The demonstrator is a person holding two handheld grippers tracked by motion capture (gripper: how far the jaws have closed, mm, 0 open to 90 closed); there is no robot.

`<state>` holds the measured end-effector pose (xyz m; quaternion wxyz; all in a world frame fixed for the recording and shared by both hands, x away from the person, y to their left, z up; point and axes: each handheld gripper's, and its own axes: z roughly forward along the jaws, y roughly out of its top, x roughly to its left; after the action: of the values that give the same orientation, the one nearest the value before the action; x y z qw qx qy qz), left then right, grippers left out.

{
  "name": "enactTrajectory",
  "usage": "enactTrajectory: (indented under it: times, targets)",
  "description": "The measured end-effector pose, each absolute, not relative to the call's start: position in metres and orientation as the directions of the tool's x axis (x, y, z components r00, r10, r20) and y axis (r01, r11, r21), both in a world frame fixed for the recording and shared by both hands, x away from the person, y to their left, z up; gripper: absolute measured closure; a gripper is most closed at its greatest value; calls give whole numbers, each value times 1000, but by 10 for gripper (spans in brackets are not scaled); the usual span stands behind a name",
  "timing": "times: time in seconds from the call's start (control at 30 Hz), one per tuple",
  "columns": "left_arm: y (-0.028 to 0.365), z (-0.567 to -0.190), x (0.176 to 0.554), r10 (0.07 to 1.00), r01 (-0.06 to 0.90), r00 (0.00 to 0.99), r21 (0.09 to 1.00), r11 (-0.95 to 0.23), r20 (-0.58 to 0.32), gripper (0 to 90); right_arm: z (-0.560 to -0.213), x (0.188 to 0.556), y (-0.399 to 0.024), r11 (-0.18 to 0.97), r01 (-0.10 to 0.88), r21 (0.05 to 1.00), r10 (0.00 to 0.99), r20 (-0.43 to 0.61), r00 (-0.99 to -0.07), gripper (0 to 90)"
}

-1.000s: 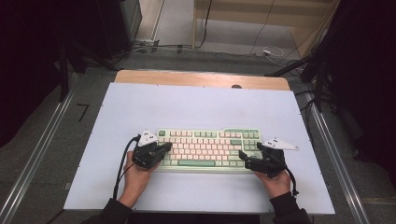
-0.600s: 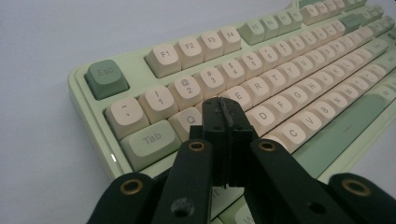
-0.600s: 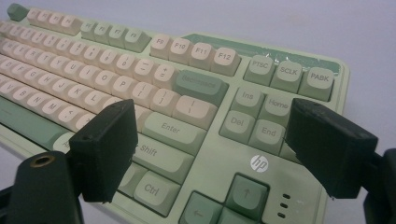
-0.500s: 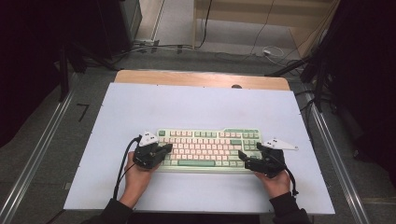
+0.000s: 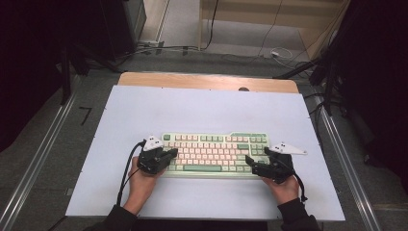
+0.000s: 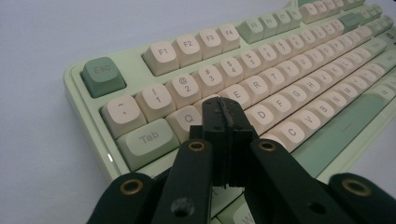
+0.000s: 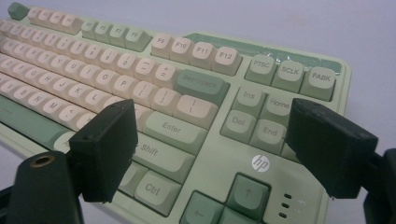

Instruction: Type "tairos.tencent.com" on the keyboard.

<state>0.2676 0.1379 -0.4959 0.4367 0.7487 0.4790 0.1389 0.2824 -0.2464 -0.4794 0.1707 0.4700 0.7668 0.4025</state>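
Left gripper (image 6: 223,109) clenched empty to poke keyboard (image 5: 215,154) keys, right gripper (image 7: 224,149) spread wide over the right end, probably to steady it.

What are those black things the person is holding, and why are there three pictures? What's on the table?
A person sits at a table covered with a pale sheet and holds a tool in each hand. Each tool is a gripper: two black jaws that can pinch, like big tweezers.

One picture comes from a camera up high, looking down. There you see the left gripper and the right gripper, one at each end of a green keyboard.

The other two pictures come from small cameras riding on the grippers, so you look along the jaws. The left gripper has its jaws shut together, tip over the keys near Q, W and E. The right gripper has its jaws wide open, above the Enter and arrow keys. Neither holds anything.
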Motion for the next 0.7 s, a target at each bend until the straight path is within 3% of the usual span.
enactTrajectory:
  times: [0.37, 0.4, 0.43, 0.47, 0.5, 0.57, 0.7]
  targets:
    - [139, -497, 266, 829, 593, 514, 790, -158, -220, 895, -479, 282, -246, 234, 587, 775, 858, 120, -500, 151]
    - [139, -496, 265, 828, 580, 512, 803, -138, -227, 698, -479, 282, -246, 232, 587, 776, 857, 122, -500, 151]
    - [140, -494, 264, 826, 570, 514, 811, -128, -230, 698, -479, 282, -246, 233, 584, 778, 856, 120, -502, 151]
    - [142, -492, 262, 824, 560, 513, 821, -110, -240, 613, -479, 282, -247, 233, 582, 779, 856, 119, -503, 151]
    - [143, -490, 261, 825, 549, 508, 831, -87, -248, 471, -478, 282, -247, 232, 582, 779, 857, 119, -502, 151]
    - [148, -486, 260, 828, 535, 496, 843, -54, -261, 392, -478, 282, -247, 232, 582, 779, 856, 121, -502, 151]
    - [163, -486, 261, 844, 536, 456, 844, -5, -285, 336, -478, 282, -246, 232, 579, 781, 855, 120, -505, 151]
